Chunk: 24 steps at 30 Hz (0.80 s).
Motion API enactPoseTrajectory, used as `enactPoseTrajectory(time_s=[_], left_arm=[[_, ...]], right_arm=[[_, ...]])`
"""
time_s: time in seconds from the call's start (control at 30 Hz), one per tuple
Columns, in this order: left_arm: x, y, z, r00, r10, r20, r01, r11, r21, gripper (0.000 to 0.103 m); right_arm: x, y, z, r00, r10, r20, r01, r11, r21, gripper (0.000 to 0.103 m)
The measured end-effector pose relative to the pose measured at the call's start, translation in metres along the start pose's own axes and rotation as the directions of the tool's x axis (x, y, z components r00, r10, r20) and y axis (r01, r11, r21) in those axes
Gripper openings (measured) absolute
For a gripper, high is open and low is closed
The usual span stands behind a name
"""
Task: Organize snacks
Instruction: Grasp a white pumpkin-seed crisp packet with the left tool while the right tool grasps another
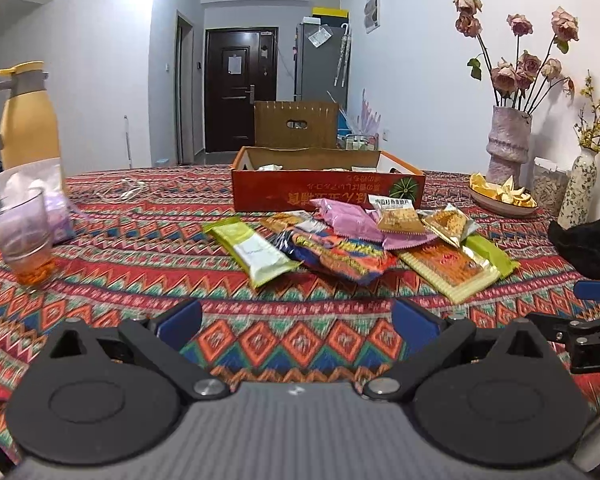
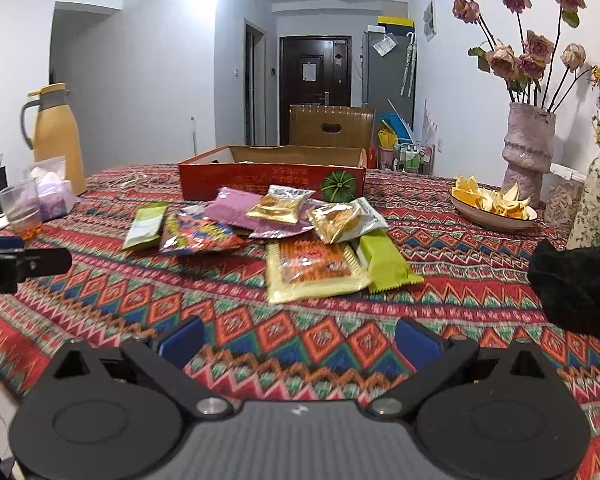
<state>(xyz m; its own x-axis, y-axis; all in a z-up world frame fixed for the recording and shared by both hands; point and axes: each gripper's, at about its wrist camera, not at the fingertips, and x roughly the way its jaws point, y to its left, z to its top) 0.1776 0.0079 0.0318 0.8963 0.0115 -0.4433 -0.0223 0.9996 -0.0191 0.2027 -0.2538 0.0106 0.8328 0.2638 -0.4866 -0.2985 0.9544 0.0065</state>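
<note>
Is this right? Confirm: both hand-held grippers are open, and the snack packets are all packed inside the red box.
Not quite. Both views show the snack packets lying on the tablecloth before the red box. Left hand-held gripper and right hand-held gripper are open.

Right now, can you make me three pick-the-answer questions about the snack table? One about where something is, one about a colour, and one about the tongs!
1. Where is the red box?
A. behind the snack pile
B. on the floor
C. beside the jug

2. What colour is the jug?
A. blue
B. yellow
C. black

3. How are the left tongs and right tongs?
A. both open, holding nothing
B. both shut on a snack
C. one holding the glass

Answers: 1 A, the box sits on the table just past the snack pile. 2 B, its body is yellow. 3 A, their blue tips stand wide apart over bare cloth.
</note>
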Motion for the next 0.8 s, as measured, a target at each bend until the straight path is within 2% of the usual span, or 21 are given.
enactPoseTrajectory(time_s=[0.1, 0.23, 0.37, 0.5, 0.57, 0.63, 0.7, 0.77, 0.8], left_arm=[[0.02, -0.004, 0.012, 1.0, -0.017, -0.001, 0.017, 1.0, 0.006, 0.103], [0.046, -0.013, 0.026, 0.999, -0.04, -0.006, 0.04, 0.999, 0.031, 0.103], [0.074, -0.027, 0.038, 0.998, -0.065, -0.005, 0.065, 0.995, 0.071, 0.103], [0.106, -0.046, 0.058, 0.99, -0.139, -0.032, 0.142, 0.986, 0.083, 0.102], [0.127, -0.058, 0.068, 0.979, -0.192, -0.075, 0.198, 0.977, 0.081, 0.095], [0.151, -0.07, 0.077, 0.969, -0.215, -0.121, 0.225, 0.971, 0.08, 0.086], [0.175, -0.078, 0.084, 0.96, -0.231, -0.156, 0.245, 0.967, 0.071, 0.081], [0.2, -0.084, 0.089, 0.956, -0.223, -0.192, 0.237, 0.97, 0.051, 0.074], [0.212, -0.085, 0.09, 0.95, -0.229, -0.213, 0.242, 0.97, 0.038, 0.072]], right_arm=[[0.019, -0.007, 0.01, 1.0, -0.007, -0.011, 0.007, 1.0, 0.021, 0.102], [0.048, -0.022, 0.022, 0.999, 0.023, -0.039, -0.02, 0.997, 0.08, 0.1], [0.077, -0.036, 0.036, 0.997, 0.046, -0.058, -0.038, 0.99, 0.138, 0.094], [0.101, -0.046, 0.052, 0.997, 0.061, -0.05, -0.053, 0.988, 0.143, 0.082], [0.113, -0.051, 0.06, 0.997, 0.066, -0.049, -0.058, 0.988, 0.145, 0.08], [0.124, -0.056, 0.066, 0.996, 0.074, -0.052, -0.065, 0.986, 0.153, 0.076], [0.135, -0.062, 0.071, 0.995, 0.083, -0.063, -0.071, 0.982, 0.174, 0.058], [0.144, -0.069, 0.073, 0.991, 0.103, -0.084, -0.085, 0.975, 0.203, 0.051], [0.148, -0.072, 0.074, 0.989, 0.118, -0.085, -0.097, 0.971, 0.217, 0.051]])
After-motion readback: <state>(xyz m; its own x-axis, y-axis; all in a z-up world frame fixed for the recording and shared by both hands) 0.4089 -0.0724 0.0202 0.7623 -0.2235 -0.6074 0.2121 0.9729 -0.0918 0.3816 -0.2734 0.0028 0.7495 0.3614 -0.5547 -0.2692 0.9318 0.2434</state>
